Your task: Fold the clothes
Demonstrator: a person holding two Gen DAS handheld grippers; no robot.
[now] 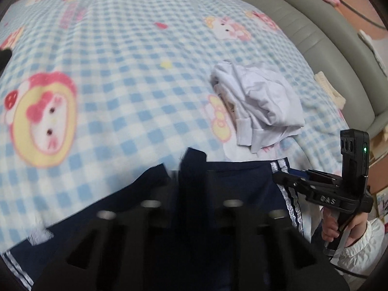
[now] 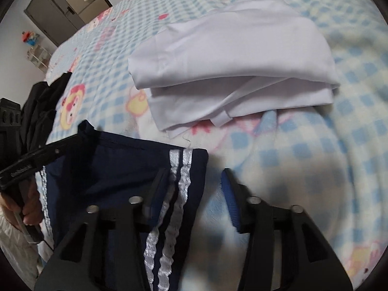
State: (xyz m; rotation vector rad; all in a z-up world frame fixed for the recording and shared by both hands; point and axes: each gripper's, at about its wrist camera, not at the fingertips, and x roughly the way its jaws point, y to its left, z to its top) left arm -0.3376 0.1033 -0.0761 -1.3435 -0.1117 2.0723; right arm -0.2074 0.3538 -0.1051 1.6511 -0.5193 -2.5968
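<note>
Here: navy garment w/ two white lace stripes spread on bed near the cameras, over blue-and-white checked blanket w/ pink cartoon prints.

Left gripper narrow, fingers pinched on a raised navy edge of garment; blurred in its own view, but seen from right wrist view as a dark bar reaching in to a bunched corner of cloth. Left hand wrapped round handle at frame's left edge.

Right gripper wide apart, holding nothing: left finger lying on navy cloth just beside striped hem, blue-padded right finger over bare blanket, off the garment. Same gripper seen from left wrist view at right, tips at striped edge. Right hand on grip, white sleeve cuff behind.

Folded white garment farther up bed, apart from navy one; looks more rumpled from left view. Black clothing heaped at bed's left side. Grey padded bed frame past blanket. Grey cabinet by far wall.
</note>
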